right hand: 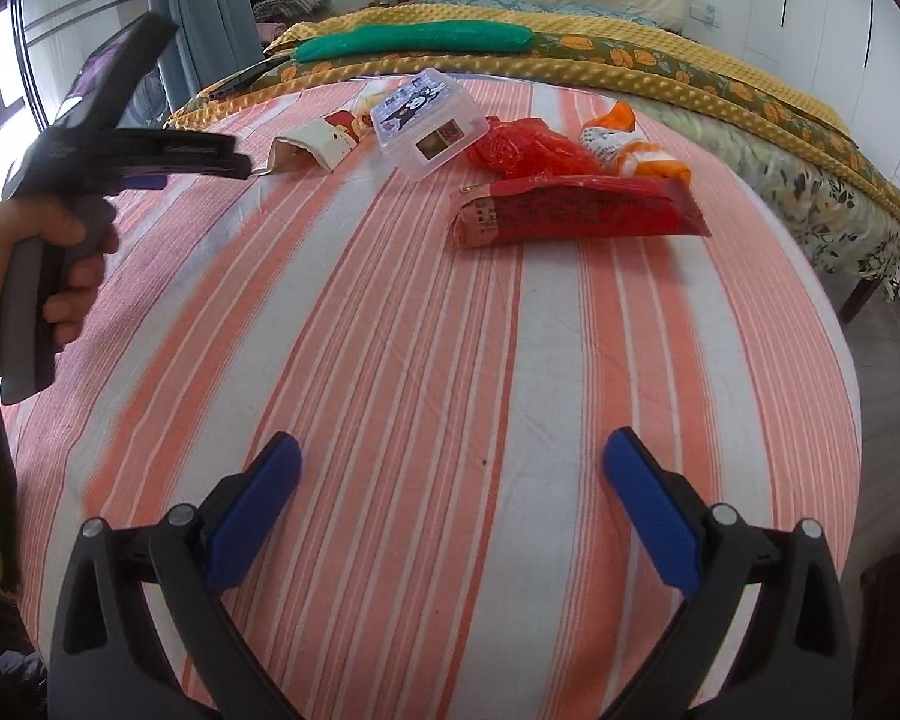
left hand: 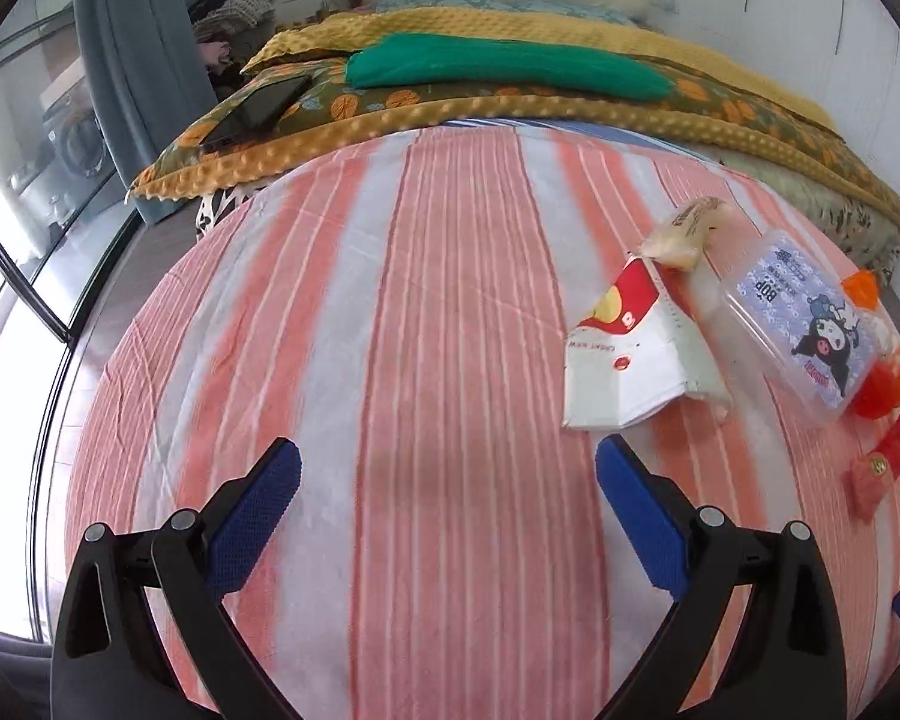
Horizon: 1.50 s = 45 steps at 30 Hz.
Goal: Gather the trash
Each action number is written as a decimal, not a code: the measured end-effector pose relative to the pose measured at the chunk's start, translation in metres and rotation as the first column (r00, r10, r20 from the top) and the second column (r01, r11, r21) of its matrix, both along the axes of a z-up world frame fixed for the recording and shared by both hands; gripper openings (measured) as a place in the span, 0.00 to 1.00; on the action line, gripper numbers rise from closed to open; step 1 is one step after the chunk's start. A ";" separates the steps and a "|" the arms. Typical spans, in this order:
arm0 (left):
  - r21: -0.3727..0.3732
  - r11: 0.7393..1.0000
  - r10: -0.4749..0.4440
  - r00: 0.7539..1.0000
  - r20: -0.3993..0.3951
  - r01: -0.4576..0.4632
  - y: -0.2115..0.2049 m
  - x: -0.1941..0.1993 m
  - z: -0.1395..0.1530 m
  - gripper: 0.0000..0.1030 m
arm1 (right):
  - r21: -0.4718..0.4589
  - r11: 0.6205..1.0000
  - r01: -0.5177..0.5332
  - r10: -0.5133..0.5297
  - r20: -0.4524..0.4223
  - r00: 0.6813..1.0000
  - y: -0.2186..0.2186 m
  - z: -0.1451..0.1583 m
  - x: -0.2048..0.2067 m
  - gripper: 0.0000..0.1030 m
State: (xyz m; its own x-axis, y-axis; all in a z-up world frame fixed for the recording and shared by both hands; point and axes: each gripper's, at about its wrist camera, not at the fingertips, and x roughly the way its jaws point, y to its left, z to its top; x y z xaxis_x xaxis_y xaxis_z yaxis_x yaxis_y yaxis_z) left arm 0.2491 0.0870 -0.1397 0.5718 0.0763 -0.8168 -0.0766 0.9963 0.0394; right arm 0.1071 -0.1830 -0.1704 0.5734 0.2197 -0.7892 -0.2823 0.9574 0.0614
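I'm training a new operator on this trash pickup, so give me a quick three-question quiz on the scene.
1. True or false: the left gripper is shut on the paper cup.
2. Which item lies nearest the right gripper? A) clear box B) red packet C) phone
3. Fill in: the phone rests on the ____ blanket.

Key: 1 false, both grippers are open and empty; 2 B; 3 yellow.
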 end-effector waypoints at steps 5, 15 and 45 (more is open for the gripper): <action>-0.069 0.982 -0.172 0.983 0.061 0.176 -0.015 -0.013 0.018 0.95 | -0.004 1.000 0.001 -0.001 0.001 1.000 0.000 0.000 0.000 0.96; 0.010 0.963 -0.268 0.963 0.009 0.268 -0.084 0.044 0.001 0.66 | -0.005 1.000 0.022 -0.022 0.002 1.000 -0.002 0.000 0.000 0.96; 0.003 0.945 -0.328 0.944 0.020 0.328 -0.046 -0.103 -0.012 0.86 | 0.015 0.998 0.059 -0.059 -0.002 0.998 -0.009 0.000 -0.002 0.96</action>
State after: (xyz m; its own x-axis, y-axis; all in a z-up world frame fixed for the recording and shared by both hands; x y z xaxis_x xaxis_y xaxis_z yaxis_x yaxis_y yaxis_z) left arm 0.1464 0.0408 -0.1514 0.5813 -0.1186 -0.8050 0.2541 0.9663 0.0411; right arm 0.1050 -0.1924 -0.1700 0.5848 0.1969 -0.7869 -0.2248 0.9714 0.0760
